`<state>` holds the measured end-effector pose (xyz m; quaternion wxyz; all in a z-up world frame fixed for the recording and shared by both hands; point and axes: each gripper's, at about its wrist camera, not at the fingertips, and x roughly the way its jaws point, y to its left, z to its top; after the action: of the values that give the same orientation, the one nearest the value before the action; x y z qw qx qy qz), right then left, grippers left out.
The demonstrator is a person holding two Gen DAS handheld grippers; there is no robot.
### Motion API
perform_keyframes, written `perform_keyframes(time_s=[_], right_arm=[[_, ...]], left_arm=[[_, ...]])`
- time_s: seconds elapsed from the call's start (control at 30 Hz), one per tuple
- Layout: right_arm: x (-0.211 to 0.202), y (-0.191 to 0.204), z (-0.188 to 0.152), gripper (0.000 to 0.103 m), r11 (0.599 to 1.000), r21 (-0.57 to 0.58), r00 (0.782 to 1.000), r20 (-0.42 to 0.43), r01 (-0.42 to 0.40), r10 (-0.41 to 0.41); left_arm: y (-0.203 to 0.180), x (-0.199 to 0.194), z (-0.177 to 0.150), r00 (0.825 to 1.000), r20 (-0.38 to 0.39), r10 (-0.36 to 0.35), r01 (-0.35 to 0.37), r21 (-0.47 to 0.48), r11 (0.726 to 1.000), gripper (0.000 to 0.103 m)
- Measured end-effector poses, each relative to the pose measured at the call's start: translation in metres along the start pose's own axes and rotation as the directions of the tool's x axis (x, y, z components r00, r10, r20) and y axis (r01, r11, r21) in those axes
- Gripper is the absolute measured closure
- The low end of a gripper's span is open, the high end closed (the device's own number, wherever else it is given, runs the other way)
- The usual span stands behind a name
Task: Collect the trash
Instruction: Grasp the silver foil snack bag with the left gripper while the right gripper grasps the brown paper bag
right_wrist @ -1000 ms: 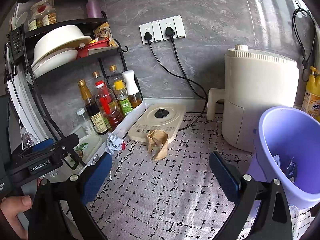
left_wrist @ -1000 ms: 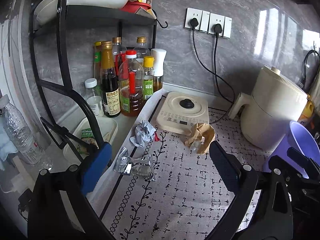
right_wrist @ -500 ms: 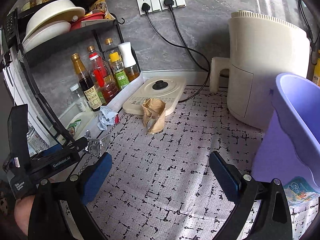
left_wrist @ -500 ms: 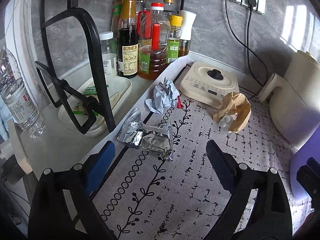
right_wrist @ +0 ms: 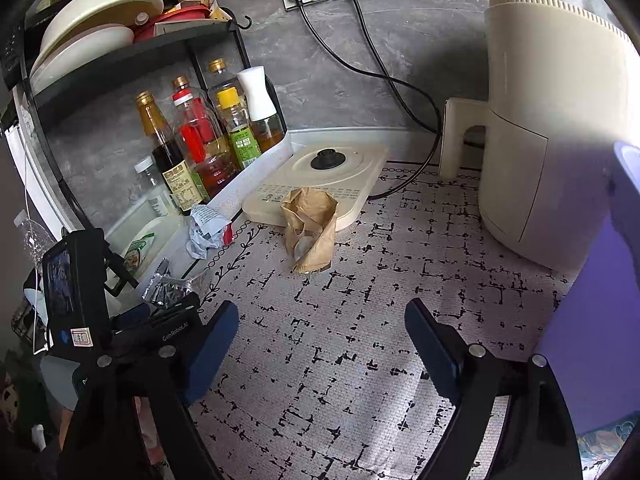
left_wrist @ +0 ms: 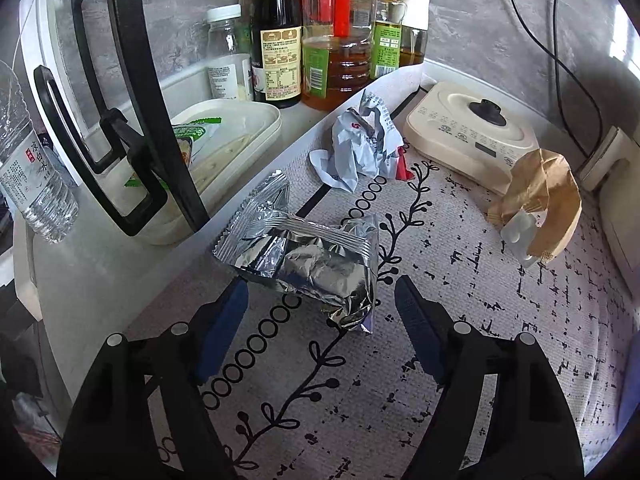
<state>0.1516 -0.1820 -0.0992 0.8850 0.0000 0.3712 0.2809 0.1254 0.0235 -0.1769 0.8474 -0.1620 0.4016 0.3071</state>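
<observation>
blue-padded left tool (left_wrist: 320,296): jaws apart and closing, nothing pinched yet; the near end of the foil wrapper (left_wrist: 304,252) lies between the pads.
foil wrapper: crumpled silver snack packet, flat on the patterned mat (left_wrist: 460,340) at its left border, just beside the black rack leg (left_wrist: 160,140).
right tool (right_wrist: 320,320): jaws apart and closing over bare mat, holding nothing.
other trash: crumpled white paper (left_wrist: 360,148) and brown paper bag (left_wrist: 536,200), both farther back near the induction cooker (left_wrist: 468,136).
purple bin (right_wrist: 600,300): at the right edge, well apart from the wrapper.
risk, judged: slick, springy foil may slide out or only a corner be caught, so it drops on the way to the bin; a pad may snag the mat.
</observation>
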Motion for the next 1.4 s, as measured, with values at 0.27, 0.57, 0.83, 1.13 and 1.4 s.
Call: perform_keyframes(time_s=[0.27,0.57,0.83,1.13,1.4], right_arm=[[0.035,0.003,0.009,0.035,0.999,-0.014,0.998,-0.055,-0.044,0.043],[0.044,0.004,0.025,0.037,0.998,-0.018,0.998,-0.036,-0.061,0.06],[0.051,-0.015,0.042,0.043,0.999,0.028,1.0,-0.017,-0.024,0.024],[0.073,-0.012,0.05,0.044,1.0,0.011,0.999,-0.047,-0.028,0.028],[0.108,-0.008,0.046,0.067,0.998,0.038,0.99,-0.126,-0.059,0.063]], left_arm=[[-0.005,0.006,0.003,1.0,-0.006,-0.014,0.014,-0.018,1.0,0.083],[-0.021,-0.026,0.009,0.987,0.106,-0.12,0.121,-0.01,0.993,0.088],[-0.032,-0.021,0.03,0.976,0.136,-0.167,0.168,0.006,0.986,0.089],[-0.037,-0.008,0.054,0.97,0.149,-0.19,0.19,0.014,0.982,0.089],[-0.032,-0.005,0.054,0.972,0.144,-0.188,0.186,0.025,0.982,0.089]])
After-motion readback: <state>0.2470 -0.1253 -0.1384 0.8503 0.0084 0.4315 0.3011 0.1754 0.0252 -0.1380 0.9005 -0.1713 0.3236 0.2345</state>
